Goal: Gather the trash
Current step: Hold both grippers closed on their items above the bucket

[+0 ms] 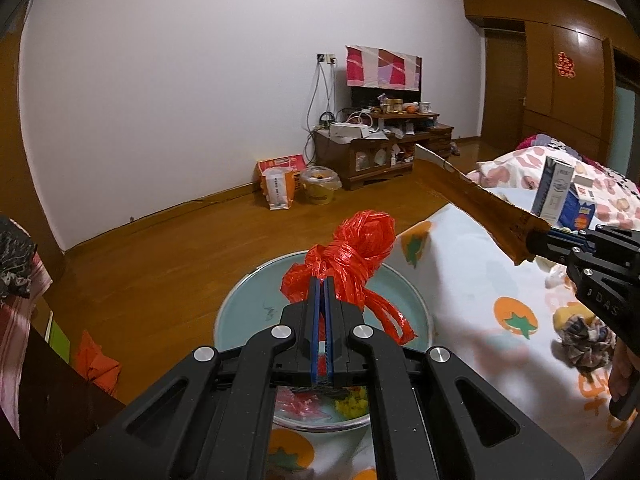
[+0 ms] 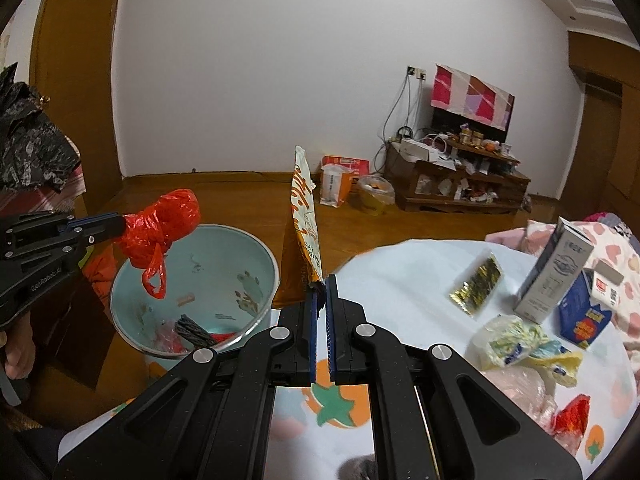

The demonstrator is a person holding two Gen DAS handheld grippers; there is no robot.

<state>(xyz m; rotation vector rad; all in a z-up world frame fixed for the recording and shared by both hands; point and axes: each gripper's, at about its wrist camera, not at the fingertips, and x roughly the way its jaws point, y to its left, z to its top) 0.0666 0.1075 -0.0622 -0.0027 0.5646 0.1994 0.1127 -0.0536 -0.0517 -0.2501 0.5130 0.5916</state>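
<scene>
In the right wrist view, at nine o'clock, the left gripper [image 2: 122,225] is clamped on a knotted red plastic bag [image 2: 160,226] above the pale blue bin [image 2: 256,248] on the wooden floor [image 2: 224,190]. At centre, the right gripper [image 2: 321,286] pinches an orange wrapper [image 2: 306,216]. At three o'clock, cartons [image 2: 554,276] stand on the fruit-print tablecloth [image 2: 400,280].

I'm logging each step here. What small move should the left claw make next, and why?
Probably open the left claw: it is shut on the knotted red plastic bag, which hangs over the pale blue round bin, so release should drop it in.
</scene>
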